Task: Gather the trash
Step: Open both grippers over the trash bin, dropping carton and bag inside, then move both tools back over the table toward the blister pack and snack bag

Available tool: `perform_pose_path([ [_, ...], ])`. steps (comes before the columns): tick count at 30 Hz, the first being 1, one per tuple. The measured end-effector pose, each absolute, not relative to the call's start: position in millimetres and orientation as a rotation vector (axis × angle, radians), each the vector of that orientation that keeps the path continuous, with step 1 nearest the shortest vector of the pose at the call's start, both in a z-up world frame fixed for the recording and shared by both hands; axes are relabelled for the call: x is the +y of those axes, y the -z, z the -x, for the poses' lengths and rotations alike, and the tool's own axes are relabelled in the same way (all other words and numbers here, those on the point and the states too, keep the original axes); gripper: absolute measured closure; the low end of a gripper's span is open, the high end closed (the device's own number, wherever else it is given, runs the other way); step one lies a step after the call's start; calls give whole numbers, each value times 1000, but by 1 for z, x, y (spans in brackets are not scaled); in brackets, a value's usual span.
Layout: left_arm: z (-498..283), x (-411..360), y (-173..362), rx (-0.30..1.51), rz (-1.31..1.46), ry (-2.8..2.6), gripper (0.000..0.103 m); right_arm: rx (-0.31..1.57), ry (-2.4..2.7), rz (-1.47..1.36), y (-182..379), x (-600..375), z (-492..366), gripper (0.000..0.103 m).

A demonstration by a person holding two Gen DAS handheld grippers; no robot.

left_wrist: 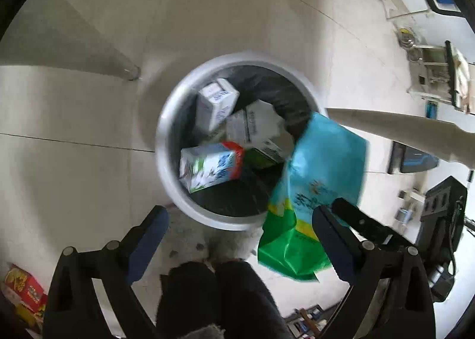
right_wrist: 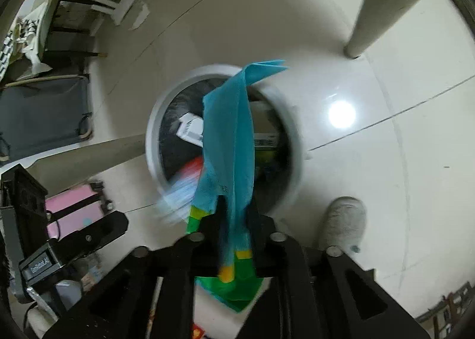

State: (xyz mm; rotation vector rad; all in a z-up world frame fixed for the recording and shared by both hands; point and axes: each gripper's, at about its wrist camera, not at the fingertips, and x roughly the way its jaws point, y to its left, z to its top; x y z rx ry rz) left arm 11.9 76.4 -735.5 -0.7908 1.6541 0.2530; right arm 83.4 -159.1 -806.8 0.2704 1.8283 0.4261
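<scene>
Below, pale glossy floor tiles (left_wrist: 89, 101) lie bare around the round white waste bin (left_wrist: 166, 166), a table leg (right_wrist: 374, 6) standing well right. The left gripper (left_wrist: 240, 238) hangs wide open and empty beside the rim. The right gripper (right_wrist: 236, 214) is parted narrowly around a crumpled blue-and-green plastic wrapper (right_wrist: 228, 131) drooping over the bin's cartons (left_wrist: 212, 166); I cannot tell whether its pads press.

The wide-open left gripper (left_wrist: 240, 238) hangs over a white bin (left_wrist: 166, 143) of cartons (left_wrist: 212, 166), a blue-green bag (left_wrist: 320, 166) at its rim.
</scene>
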Motion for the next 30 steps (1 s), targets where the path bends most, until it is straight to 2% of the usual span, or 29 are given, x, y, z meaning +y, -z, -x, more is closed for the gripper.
perform_pose_path([
  [1, -9, 78, 734, 1651, 783, -262, 4, 1831, -435, -283, 813, -159, -82, 60],
  [3, -2, 80, 728, 1652, 749, -291, 4, 1816, -448, -271, 816, -158, -81, 49],
  [5, 3, 78, 723, 1656, 703, -320, 4, 1793, -448, -218, 813, -158, -78, 27],
  [7, 9, 76, 716, 1664, 648, -352, 4, 1765, -440, -152, 804, -159, -76, 12],
  [11, 17, 67, 699, 1660, 529, -402, 4, 1697, -422, -2, 780, -156, -72, 2],
  [18, 29, 52, 673, 1649, 448, -427, 4, 1556, -392, 244, 724, -151, -60, 1],
  [30, 40, 38, 592, 1580, 426, -462, 4, 1476, -399, 285, 634, -163, -46, 1],
])
